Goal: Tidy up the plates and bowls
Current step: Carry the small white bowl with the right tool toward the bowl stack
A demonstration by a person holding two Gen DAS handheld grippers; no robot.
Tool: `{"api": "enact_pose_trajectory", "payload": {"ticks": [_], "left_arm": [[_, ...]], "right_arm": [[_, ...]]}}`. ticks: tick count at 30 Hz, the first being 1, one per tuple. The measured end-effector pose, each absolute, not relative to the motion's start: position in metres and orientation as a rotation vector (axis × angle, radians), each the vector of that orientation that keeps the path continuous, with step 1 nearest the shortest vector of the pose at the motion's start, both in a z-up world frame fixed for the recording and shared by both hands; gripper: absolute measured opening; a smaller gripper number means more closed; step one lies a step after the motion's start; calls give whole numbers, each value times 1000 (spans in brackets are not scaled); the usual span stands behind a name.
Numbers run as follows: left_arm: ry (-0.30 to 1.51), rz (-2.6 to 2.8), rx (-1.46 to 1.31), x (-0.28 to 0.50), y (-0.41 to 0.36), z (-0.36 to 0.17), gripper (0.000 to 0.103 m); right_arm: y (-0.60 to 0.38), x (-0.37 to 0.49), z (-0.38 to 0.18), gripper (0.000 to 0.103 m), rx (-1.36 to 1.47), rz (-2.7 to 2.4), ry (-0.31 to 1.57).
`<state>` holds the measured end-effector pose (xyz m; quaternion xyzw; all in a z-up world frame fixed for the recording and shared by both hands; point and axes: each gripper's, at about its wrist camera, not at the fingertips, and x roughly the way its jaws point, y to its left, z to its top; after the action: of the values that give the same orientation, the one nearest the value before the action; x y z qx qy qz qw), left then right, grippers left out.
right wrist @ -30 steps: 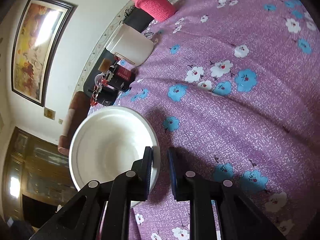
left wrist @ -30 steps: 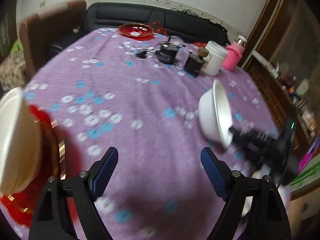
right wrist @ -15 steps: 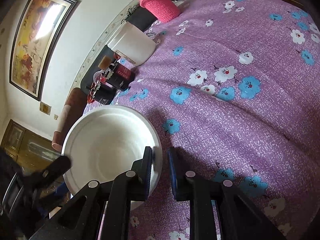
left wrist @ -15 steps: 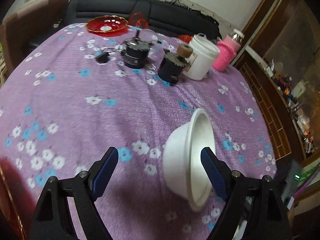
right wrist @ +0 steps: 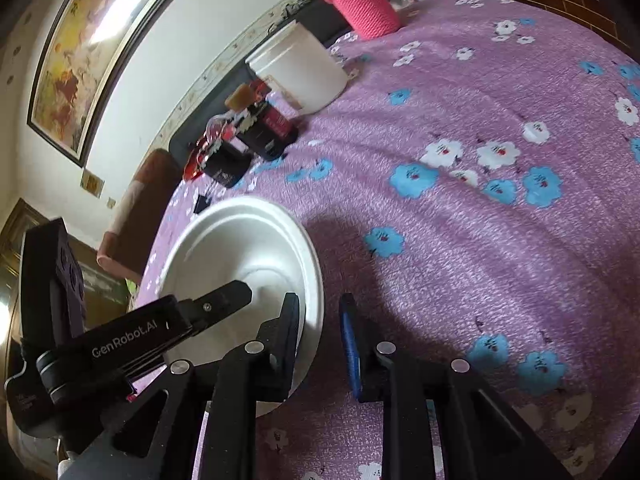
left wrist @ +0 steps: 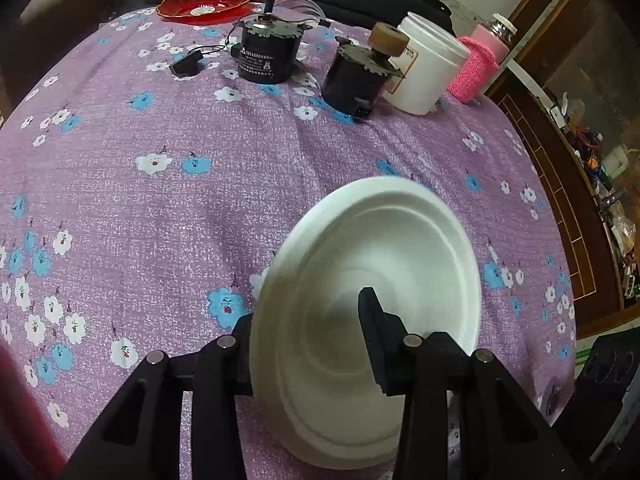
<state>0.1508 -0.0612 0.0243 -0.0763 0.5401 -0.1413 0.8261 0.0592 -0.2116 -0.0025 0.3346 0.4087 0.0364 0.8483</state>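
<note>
A white foam bowl (left wrist: 384, 280) is held tilted above the purple flowered tablecloth. My left gripper (left wrist: 308, 344) straddles its rim, one finger outside and one inside, and grips it. In the right wrist view the same bowl (right wrist: 240, 248) shows with the left gripper's finger (right wrist: 224, 300) inside it. My right gripper (right wrist: 320, 332) also straddles the rim, but its jaws stand a little apart around it. A red plate (left wrist: 204, 0) lies at the far edge of the table.
Two black motors (left wrist: 268, 52) (left wrist: 360, 76), a white jar (left wrist: 428, 68), a pink-sleeved bottle (left wrist: 480, 64) and a small black adapter (left wrist: 186, 66) stand at the back. A dark sofa lies beyond the table. A wooden cabinet stands at the right.
My left gripper swung from the left side over to the bowl and closed on its rim. My right gripper's jaws opened a little around the rim.
</note>
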Motion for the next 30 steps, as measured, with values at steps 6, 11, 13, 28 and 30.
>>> {"api": "enact_pose_trajectory", "payload": {"ticks": [6, 11, 13, 28, 30], "left_arm": [[1121, -308, -86, 146, -69, 27, 30], [1119, -306, -95, 140, -65, 31, 25], [1114, -300, -92, 137, -64, 32, 25], [1020, -260, -48, 111, -53, 51, 25], [1019, -256, -49, 109, -51, 51, 25]], "right_arm": [[-209, 60, -5, 22, 692, 90, 875], [-208, 58, -3, 20, 691, 97, 870], [-206, 57, -1, 20, 676, 94, 863], [-195, 50, 12, 20, 644, 149, 822], [-193, 50, 12, 20, 641, 152, 824]]}}
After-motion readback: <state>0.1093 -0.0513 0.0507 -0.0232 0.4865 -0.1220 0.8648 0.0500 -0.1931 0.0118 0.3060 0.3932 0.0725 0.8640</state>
